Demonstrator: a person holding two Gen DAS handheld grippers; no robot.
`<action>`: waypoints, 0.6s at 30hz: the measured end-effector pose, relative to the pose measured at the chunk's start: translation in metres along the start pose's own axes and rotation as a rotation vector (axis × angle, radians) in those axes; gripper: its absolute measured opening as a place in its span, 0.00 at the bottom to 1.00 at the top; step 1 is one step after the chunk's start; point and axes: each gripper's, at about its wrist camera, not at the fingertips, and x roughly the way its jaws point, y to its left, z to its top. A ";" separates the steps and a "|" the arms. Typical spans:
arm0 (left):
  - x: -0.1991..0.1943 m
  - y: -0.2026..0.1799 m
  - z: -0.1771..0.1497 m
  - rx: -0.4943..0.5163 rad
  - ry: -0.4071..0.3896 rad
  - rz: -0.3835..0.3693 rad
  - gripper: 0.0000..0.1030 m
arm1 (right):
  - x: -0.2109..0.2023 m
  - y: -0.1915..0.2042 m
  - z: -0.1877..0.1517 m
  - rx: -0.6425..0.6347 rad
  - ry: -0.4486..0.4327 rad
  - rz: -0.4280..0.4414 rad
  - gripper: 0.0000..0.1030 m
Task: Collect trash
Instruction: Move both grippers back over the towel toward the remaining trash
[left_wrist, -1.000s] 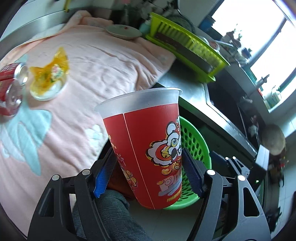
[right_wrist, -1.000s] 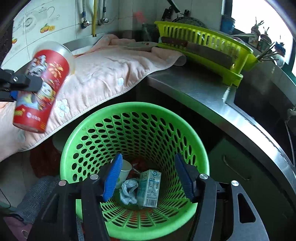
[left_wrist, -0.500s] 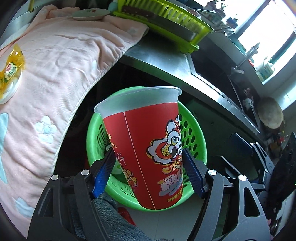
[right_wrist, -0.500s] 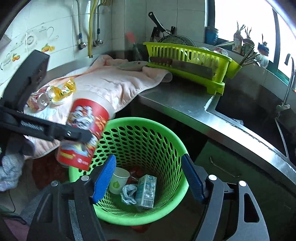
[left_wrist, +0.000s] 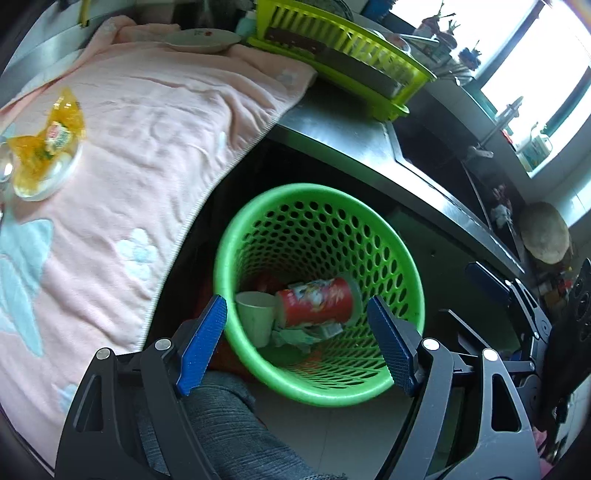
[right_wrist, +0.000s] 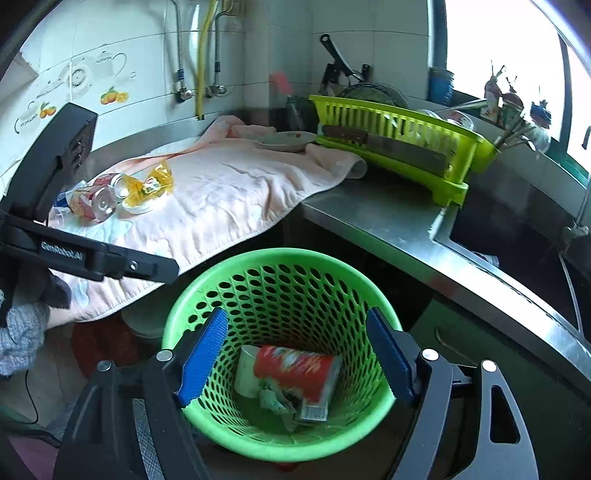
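Note:
The red printed cup lies on its side at the bottom of the green basket, on a white paper cup, crumpled paper and a small carton. My left gripper hangs over the basket, its jaws opening with nothing between them. My right gripper is also above the basket, jaws opening and empty. On the pink towel a yellow wrapper sits in a small dish beside red cans.
The basket stands on the floor below the steel counter's edge. A lime dish rack and a plate sit at the back, and a sink lies to the right. A grey sleeve shows under the left gripper.
The red cup has left my left gripper and dropped into the basket. The left jaws have spread wider. My right gripper has drawn back and up, its jaws wider too.

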 end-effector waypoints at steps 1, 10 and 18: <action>-0.005 0.005 0.000 -0.006 -0.007 0.010 0.75 | 0.002 0.003 0.002 -0.005 -0.001 0.003 0.73; -0.056 0.054 0.003 -0.078 -0.097 0.104 0.75 | 0.017 0.033 0.028 -0.044 -0.014 0.076 0.73; -0.098 0.108 0.002 -0.185 -0.160 0.205 0.75 | 0.037 0.065 0.058 -0.088 -0.021 0.149 0.73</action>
